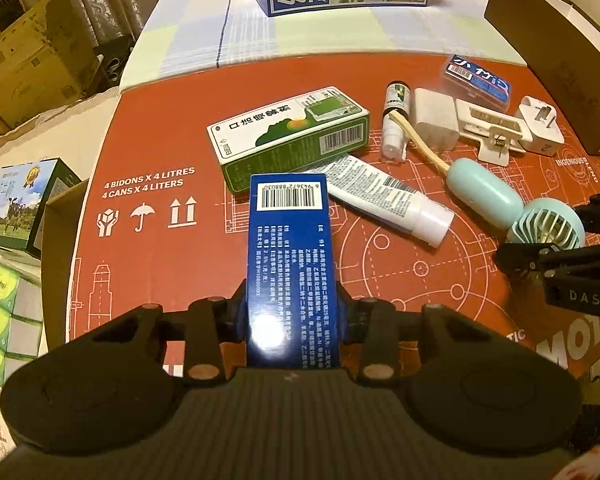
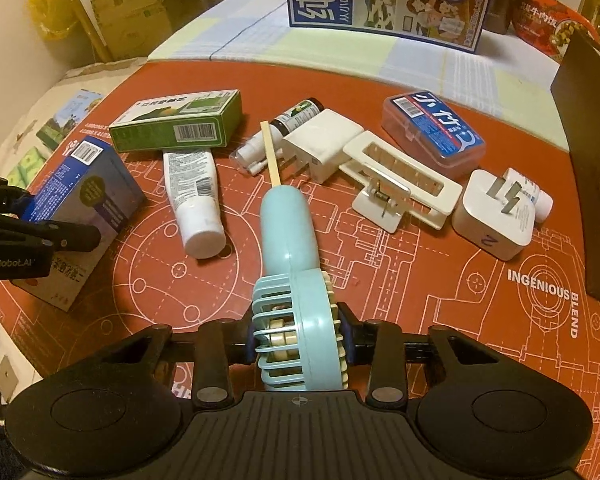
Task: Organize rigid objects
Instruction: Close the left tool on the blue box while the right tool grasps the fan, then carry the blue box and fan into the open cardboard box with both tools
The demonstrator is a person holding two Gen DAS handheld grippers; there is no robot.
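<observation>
Left gripper (image 1: pixel 292 300) clamps blue carton (image 1: pixel 288 248); right gripper (image 2: pixel 302 344) clamps handheld fan (image 2: pixel 288 280) by its head. Fan handle, nearest the white tube (image 2: pixel 196 200), could pivot and knock it.

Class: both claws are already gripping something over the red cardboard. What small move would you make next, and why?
Probably lift both straight up a little before carrying. The left claw is shut on the blue box, whose far end sits by the white tube and green box. The right claw holds the mint handheld fan, its handle near the wooden stick.
</observation>
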